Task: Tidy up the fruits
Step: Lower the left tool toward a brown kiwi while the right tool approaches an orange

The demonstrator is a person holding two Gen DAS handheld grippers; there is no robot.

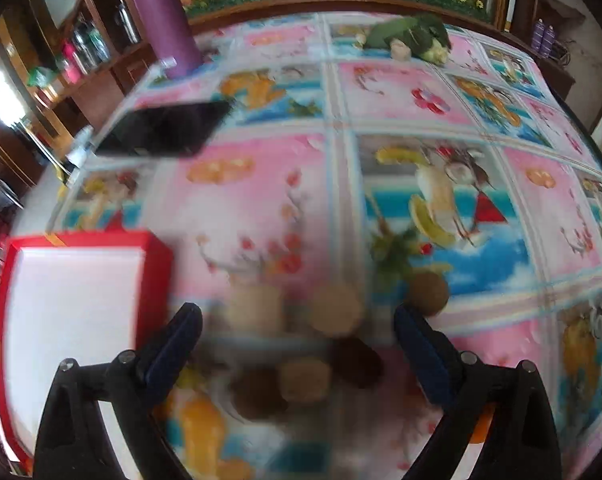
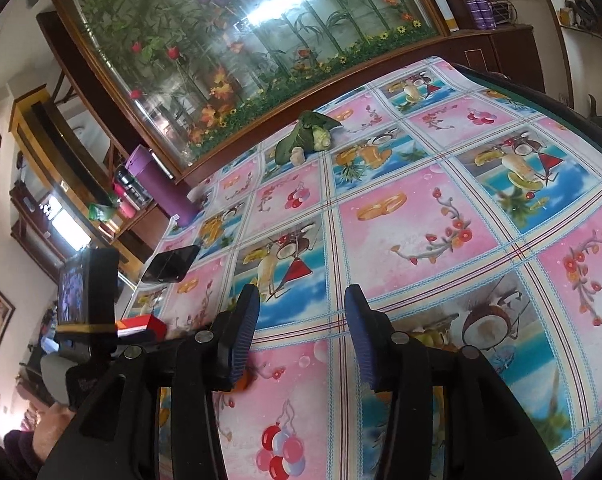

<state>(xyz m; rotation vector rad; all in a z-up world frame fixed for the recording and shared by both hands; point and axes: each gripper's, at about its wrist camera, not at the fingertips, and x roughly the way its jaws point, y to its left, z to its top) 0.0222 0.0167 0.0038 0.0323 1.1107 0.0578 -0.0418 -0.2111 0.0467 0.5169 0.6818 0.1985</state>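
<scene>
In the blurred left wrist view, several small brown and tan round fruits lie on the patterned tablecloth: one [image 1: 427, 293] by the right finger, a tan one [image 1: 336, 309], a dark one [image 1: 357, 361], others [image 1: 305, 378] between the fingers. My left gripper [image 1: 297, 320] is open above them and holds nothing. A red box with a white inside [image 1: 77, 304] stands at the left. My right gripper [image 2: 301, 312] is open and empty over the cloth. The red box [image 2: 141, 326] shows small at its left.
A purple bottle [image 1: 163, 16] stands at the back left, a black phone [image 1: 165, 128] near it. A green leafy bundle with pale pieces [image 1: 411, 38] lies at the far edge; it also shows in the right wrist view [image 2: 307, 136]. A glass cabinet [image 2: 241, 48] stands behind the table.
</scene>
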